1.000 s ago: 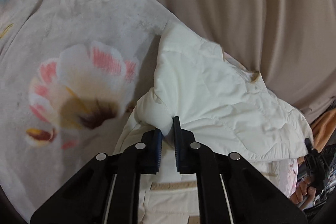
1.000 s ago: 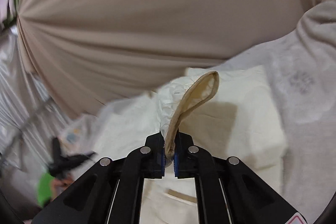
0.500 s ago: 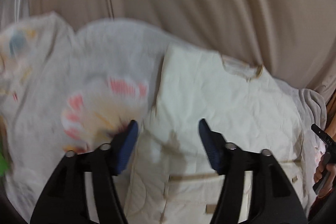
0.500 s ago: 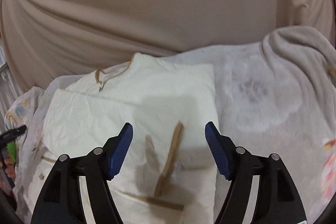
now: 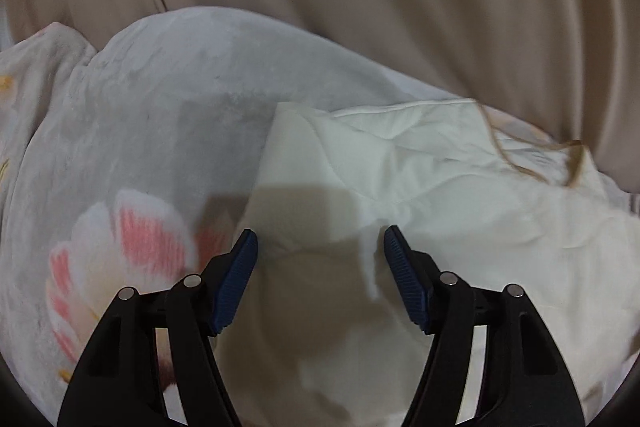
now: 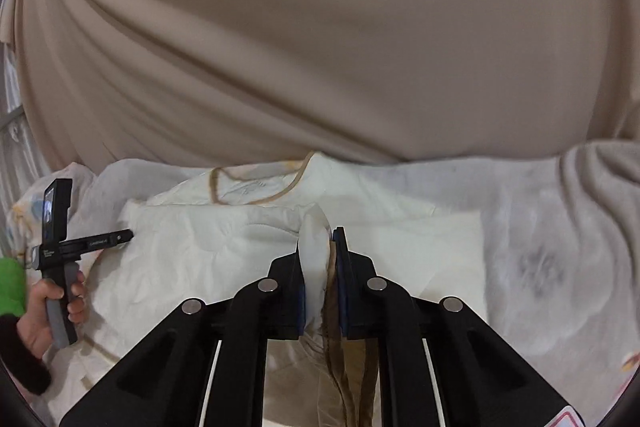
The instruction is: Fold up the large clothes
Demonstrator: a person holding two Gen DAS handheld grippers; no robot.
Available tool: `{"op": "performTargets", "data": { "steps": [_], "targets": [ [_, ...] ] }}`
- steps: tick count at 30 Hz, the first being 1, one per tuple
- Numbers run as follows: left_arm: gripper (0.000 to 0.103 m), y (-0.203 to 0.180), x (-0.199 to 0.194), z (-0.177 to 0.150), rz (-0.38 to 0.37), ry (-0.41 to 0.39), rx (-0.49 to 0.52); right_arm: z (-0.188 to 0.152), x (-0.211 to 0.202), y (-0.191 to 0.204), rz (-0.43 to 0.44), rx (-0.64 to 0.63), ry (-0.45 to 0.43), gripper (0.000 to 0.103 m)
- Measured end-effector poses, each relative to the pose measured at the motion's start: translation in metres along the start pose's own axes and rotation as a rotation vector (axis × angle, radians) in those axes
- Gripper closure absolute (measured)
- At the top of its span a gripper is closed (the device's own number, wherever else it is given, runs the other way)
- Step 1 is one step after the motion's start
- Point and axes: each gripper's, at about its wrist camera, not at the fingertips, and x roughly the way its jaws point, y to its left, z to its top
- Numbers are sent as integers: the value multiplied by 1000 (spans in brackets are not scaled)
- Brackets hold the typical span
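Our right gripper [image 6: 325, 247] has its jaws clamped on a bunched fold of the cream garment [image 6: 208, 251] at frame centre. Our left gripper [image 5: 320, 251] holds its jaws wide apart above it. The garment lies folded on the floral blanket [image 5: 140, 147].

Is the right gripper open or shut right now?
Shut: the right gripper pinches a fold of the cream garment between its blue pads.
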Motion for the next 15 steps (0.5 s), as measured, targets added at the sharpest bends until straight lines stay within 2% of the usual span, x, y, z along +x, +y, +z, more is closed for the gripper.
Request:
{"op": "performTargets", "data": {
  "steps": [2,3,4,5,7,9,11,12,15],
  "targets": [
    [36,1,13,-5,50,-3,1,-12,43,-13,-73,6,134,85],
    [34,3,18,-9,48,0,-2,-28,72,-22,-116,2,231,77],
    [33,5,19,-11,40,-2,-12,-38,84,-28,-101,13,246,76],
    [32,6,19,-11,38,0,-16,-40,81,-32,-94,41,218,74],
    [32,8,14,-9,45,2,-15,-27,58,-34,-151,138,134,63],
    [35,7,-2,-7,58,-27,-9,-10,27,-20,-178,165,-6,61],
    [35,4,-28,-5,18,-93,-17,5,13,10,-109,123,-66,61],
    [35,-1,-37,-2,-3,-114,-16,10,15,34,-33,82,-55,61],
    [30,-21,-42,5,-48,-108,-3,7,48,105,171,-20,70,62]
  ]
}}
